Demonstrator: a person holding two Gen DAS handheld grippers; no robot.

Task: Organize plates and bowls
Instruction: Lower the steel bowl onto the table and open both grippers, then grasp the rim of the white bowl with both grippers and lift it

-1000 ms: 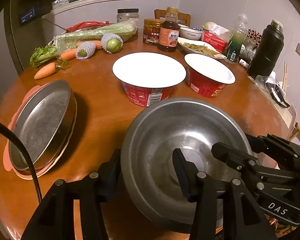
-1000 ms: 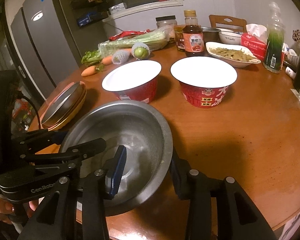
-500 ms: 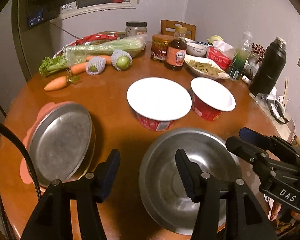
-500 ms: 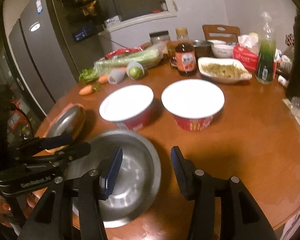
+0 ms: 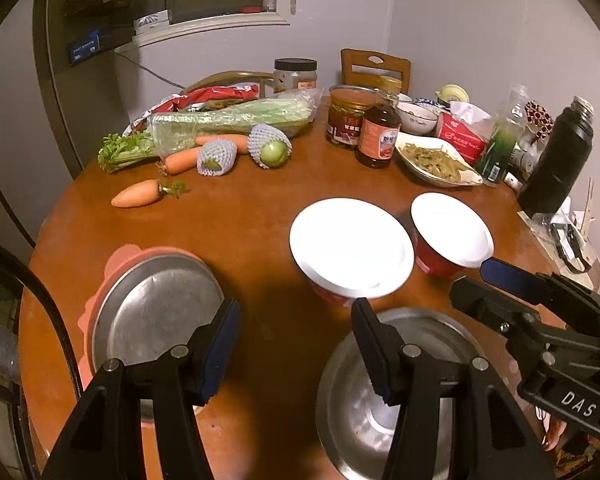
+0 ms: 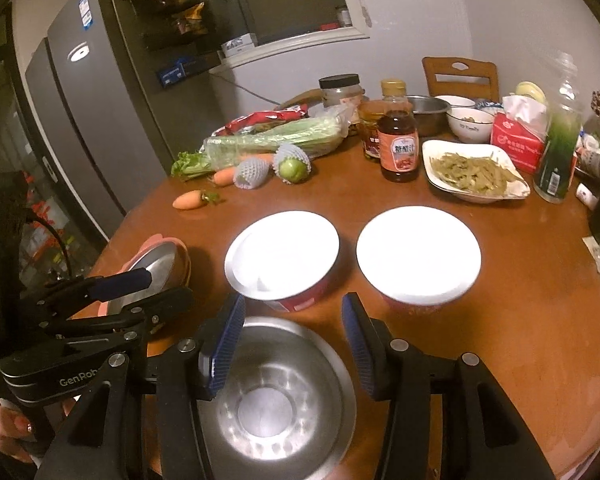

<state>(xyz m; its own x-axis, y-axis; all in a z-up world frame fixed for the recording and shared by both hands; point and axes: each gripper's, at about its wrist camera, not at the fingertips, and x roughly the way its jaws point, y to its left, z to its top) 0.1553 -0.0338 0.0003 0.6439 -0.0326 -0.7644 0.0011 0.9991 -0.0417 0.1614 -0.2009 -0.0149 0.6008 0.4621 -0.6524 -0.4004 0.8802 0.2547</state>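
Though partly hidden, steel bowl [image 6: 276,400] mouth-up.

Steel bowl [image 6: 276,396] nearest, 2 lidded cups [image 6: 282,258] behind, plates [image 5: 152,320] left

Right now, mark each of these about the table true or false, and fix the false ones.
1. The steel bowl sits on the table, and neither gripper holds it. True.
2. Both red cups are uncovered. False: each has a white lid.
3. The steel plate lies on a pink plate. True.
4. The right gripper is shut on the steel bowl. False: its jaws are open, above the bowl.
5. A lone carrot lies inside the steel bowl. False: it lies on the bare table, far from the bowl.
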